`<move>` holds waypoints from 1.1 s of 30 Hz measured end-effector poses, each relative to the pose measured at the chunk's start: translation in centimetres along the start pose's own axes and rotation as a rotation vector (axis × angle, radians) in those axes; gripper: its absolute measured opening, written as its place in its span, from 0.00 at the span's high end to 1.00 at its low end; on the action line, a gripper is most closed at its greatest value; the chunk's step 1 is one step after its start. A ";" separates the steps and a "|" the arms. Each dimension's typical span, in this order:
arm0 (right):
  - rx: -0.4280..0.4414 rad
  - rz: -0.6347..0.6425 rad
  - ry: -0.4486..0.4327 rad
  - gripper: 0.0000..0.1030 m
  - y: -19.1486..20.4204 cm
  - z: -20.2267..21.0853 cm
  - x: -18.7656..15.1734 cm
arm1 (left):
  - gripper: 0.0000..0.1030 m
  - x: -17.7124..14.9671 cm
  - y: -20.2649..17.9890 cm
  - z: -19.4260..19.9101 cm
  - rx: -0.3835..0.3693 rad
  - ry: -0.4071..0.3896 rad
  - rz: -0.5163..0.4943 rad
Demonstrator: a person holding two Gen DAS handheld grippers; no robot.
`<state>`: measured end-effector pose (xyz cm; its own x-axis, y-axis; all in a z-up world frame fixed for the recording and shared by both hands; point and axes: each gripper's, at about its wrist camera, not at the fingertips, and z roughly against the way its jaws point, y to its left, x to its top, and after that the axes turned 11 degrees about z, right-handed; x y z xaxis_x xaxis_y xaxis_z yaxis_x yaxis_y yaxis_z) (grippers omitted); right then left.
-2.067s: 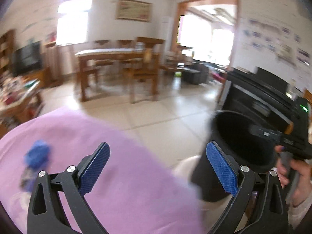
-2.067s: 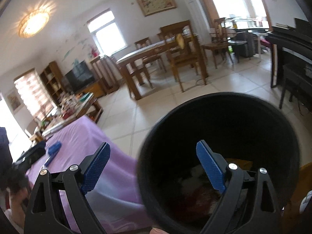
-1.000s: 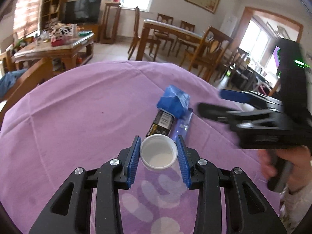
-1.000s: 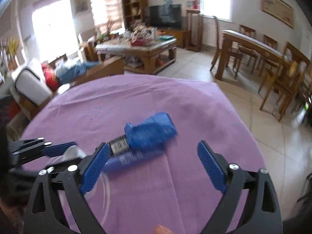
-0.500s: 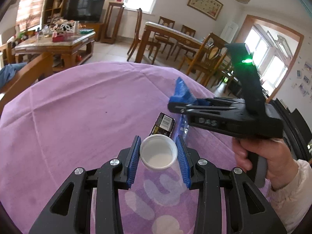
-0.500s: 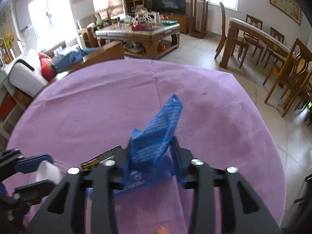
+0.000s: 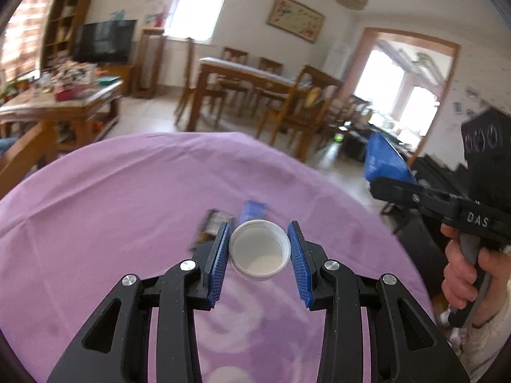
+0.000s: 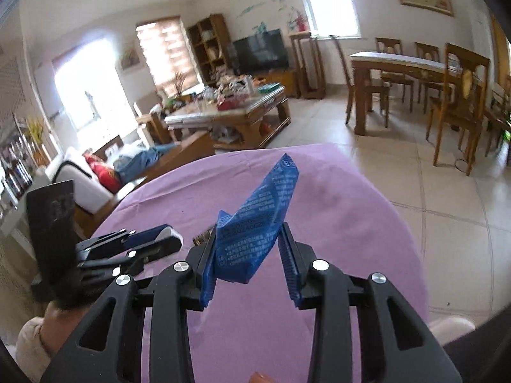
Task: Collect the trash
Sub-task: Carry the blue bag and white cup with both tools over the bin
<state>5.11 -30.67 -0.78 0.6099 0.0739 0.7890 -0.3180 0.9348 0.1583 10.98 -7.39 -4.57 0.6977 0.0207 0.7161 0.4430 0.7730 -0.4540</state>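
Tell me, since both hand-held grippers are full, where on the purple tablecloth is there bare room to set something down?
The far half of the purple tablecloth and its left side are bare. It is crowded just beyond the white cup, where a dark packet and a blue wrapper scrap lie.

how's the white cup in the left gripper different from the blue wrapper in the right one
The white cup is round, rigid and open-topped; the blue wrapper is flat, crumpled and printed with text. The cup sits low between the left gripper fingers, while the wrapper sticks up well past the right gripper. Both are gripped above the purple tablecloth.
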 end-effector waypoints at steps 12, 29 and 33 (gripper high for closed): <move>-0.224 -0.095 -0.178 0.66 -7.3 12.3 -5.9 | 0.64 -1.9 -17.6 -2.6 -0.255 0.067 -0.220; -0.499 -0.403 -0.261 0.65 -19.9 22.0 -16.8 | 0.64 -11.1 -37.6 -15.5 -0.486 0.271 -0.383; -0.514 -0.443 -0.263 0.65 -21.4 22.2 -18.1 | 0.64 -13.2 -40.0 -17.7 -0.490 0.303 -0.405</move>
<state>-15.19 -59.68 -5.25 0.3871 -0.3749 0.8424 0.3388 0.9075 0.2482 -6.00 -49.81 -5.26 0.5188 -0.4412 0.7322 0.8540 0.3064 -0.4205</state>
